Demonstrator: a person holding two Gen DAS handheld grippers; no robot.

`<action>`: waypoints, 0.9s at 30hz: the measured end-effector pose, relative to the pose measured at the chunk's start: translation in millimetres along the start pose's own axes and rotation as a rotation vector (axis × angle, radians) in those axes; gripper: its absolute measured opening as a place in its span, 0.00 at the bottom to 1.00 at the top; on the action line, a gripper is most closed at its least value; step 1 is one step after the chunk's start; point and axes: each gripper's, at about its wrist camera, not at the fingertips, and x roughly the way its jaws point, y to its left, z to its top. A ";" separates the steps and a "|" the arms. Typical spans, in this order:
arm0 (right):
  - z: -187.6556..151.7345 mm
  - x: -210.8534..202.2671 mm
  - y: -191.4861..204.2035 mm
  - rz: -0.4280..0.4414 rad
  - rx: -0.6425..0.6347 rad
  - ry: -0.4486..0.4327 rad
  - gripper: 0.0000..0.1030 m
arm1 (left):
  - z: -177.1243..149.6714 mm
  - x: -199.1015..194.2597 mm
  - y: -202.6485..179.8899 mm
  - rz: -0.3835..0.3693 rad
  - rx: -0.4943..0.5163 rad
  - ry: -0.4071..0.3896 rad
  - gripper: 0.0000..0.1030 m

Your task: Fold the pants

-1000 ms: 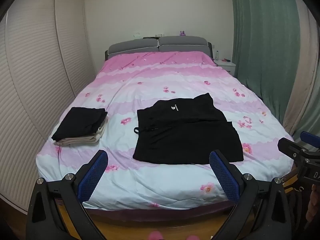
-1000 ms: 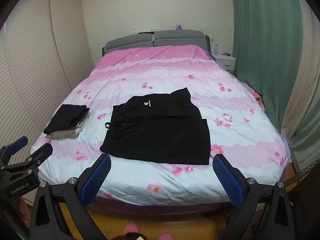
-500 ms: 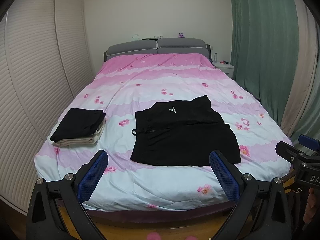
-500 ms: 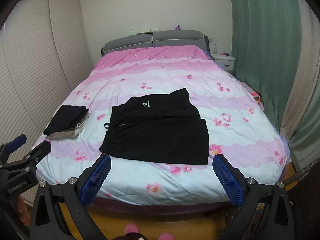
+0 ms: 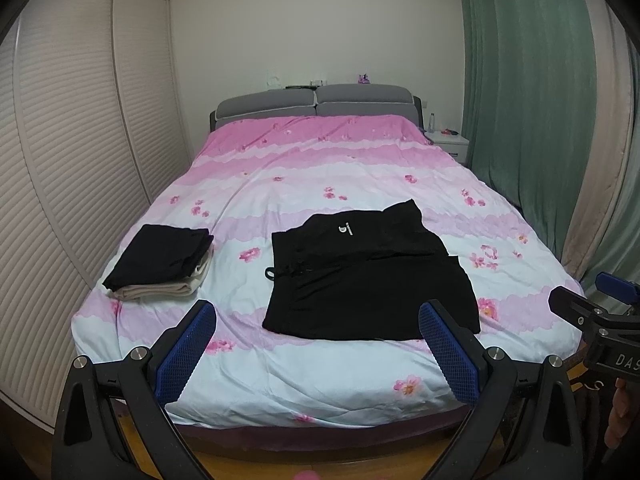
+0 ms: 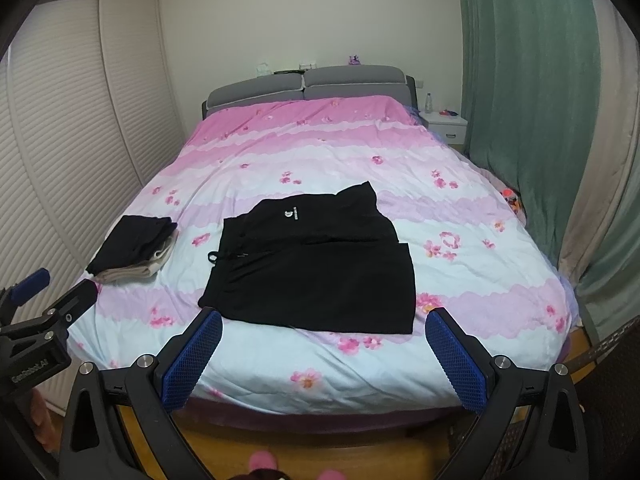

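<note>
Both sets of jaws: wide, empty, off the foot of the bed. Left gripper and right gripper: you face the black pants straight ahead, lying crosswise, waistband left, nearer your left gripper

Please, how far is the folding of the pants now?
Done: a folded stack lies at the bed's left edge. In hand: nothing; the left gripper and right gripper are open, short of the bed. Left: the black pants, already doubled over, probably need more folds and stacking.
</note>
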 end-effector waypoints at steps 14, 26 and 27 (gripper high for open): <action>1.6 -0.5 -0.3 -0.002 -0.007 -0.007 0.99 | 3.8 -0.7 2.4 0.007 -0.003 -0.006 1.00; 2.6 -1.9 -1.3 0.004 -0.006 -0.009 1.00 | 4.1 -0.6 3.2 0.012 -0.007 -0.008 1.00; 2.7 -2.0 -1.3 0.003 -0.006 -0.008 1.00 | 4.3 -0.6 3.1 0.011 -0.007 -0.007 1.00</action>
